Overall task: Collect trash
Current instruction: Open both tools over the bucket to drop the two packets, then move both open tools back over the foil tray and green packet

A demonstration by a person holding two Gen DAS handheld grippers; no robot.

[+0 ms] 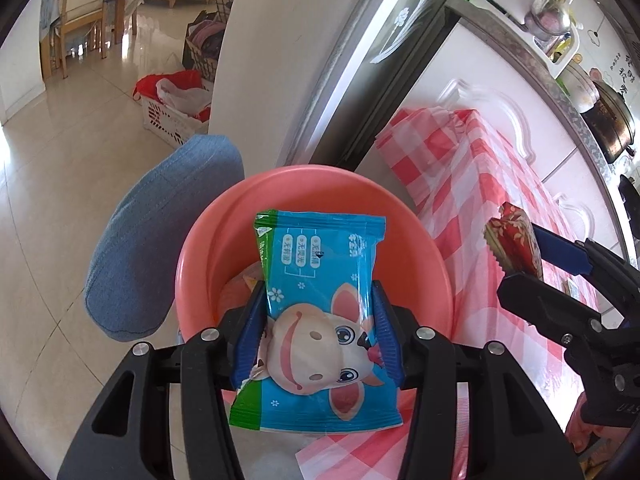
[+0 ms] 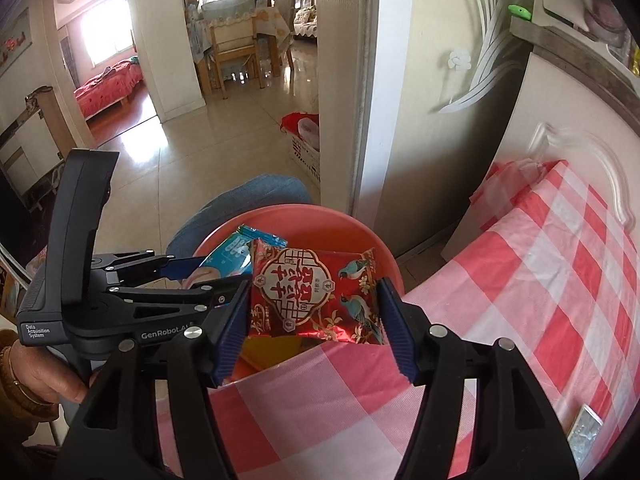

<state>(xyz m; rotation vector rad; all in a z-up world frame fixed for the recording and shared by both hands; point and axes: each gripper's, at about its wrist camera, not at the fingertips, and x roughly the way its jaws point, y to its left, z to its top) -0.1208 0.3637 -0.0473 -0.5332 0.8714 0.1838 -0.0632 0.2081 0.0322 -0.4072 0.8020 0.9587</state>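
Note:
My left gripper [image 1: 316, 332] is shut on a blue wipes packet [image 1: 320, 280] with a cartoon cow, held over a pink basin [image 1: 320, 184]. My right gripper [image 2: 314, 320] is shut on a red snack packet [image 2: 312, 292] with birds, held at the basin's [image 2: 304, 220] near rim. The red packet [image 1: 514, 242] and right gripper [image 1: 532, 256] also show at the right of the left wrist view. The blue packet [image 2: 230, 250] and left gripper [image 2: 188, 276] show at the left of the right wrist view. Some trash lies in the basin, mostly hidden.
A table with a red-and-white checked cloth [image 2: 520, 300] sits to the right, with a small silver packet [image 2: 584, 434] near its edge. A person's denim knee [image 1: 160, 240] is beside the basin. A white laundry basket [image 1: 176, 116] stands on the tiled floor.

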